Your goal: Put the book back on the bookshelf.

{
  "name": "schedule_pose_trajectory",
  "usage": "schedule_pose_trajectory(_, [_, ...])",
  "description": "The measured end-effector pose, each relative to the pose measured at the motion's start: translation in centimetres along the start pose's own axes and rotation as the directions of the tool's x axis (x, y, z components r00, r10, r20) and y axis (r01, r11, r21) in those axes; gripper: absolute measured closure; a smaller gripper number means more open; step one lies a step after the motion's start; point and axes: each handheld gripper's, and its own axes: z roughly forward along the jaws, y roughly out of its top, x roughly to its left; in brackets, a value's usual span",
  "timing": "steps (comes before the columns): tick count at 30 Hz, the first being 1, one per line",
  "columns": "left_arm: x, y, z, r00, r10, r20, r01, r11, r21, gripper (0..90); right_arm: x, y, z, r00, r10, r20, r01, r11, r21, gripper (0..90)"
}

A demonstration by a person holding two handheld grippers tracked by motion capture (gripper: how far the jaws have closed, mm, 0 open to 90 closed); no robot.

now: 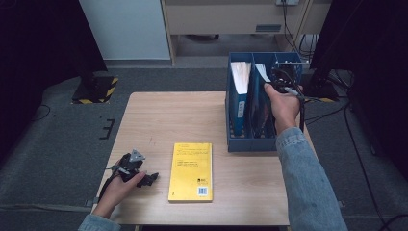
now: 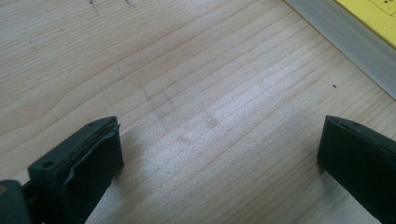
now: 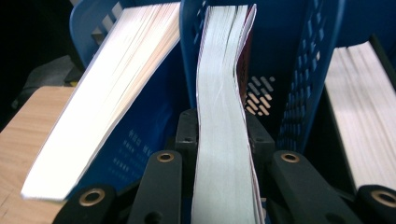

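At upper right, the right gripper (image 1: 278,88) jaws pinch a book (image 3: 224,140) in the blue rack (image 1: 250,142); the yellow book (image 1: 191,171) waits, the left gripper (image 1: 144,178) jaws spread.

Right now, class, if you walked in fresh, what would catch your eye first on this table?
The yellow book lying flat near the table's front edge stands out most. At the back right, the right gripper is clamped on a book standing in the blue file rack. The left gripper rests open beside the yellow book.
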Motion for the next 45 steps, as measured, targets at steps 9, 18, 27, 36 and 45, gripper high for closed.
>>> schedule_pose_trajectory(9, [0.0, -0.1, 0.0, 1.0000, -0.001, 0.000, 0.001, 1.0000, -0.004, 0.0, 0.0, 0.5, 1.3, 0.9996, 0.001, 0.027, 0.000, 1.000, -0.018, 73.0])
schedule_pose_trajectory(18, [0.0, 0.0, 0.0, 1.0000, 0.000, 0.000, 0.000, 1.0000, -0.005, 0.0, 0.3, 0.7, 2.1, 0.9990, -0.007, 0.043, 0.009, 0.999, -0.048, 72.9])
schedule_pose_trajectory(27, [-0.1, -0.1, 0.0, 1.0000, 0.000, 0.001, 0.000, 1.0000, -0.006, 0.0, 0.6, 0.5, 2.7, 0.9982, -0.028, 0.052, 0.031, 0.997, -0.063, 73.0])
schedule_pose_trajectory(36, [-0.1, -0.1, 0.0, 1.0000, 0.000, 0.001, 0.000, 1.0000, -0.004, 0.0, 0.7, 0.0, 3.1, 0.9982, -0.036, 0.049, 0.039, 0.997, -0.071, 72.9])
schedule_pose_trajectory(45, [-0.1, 0.0, 0.0, 1.0000, -0.001, 0.002, 0.001, 1.0000, -0.004, 0.0, 0.9, -0.3, 3.1, 0.9987, -0.037, 0.034, 0.040, 0.997, -0.072, 72.4])
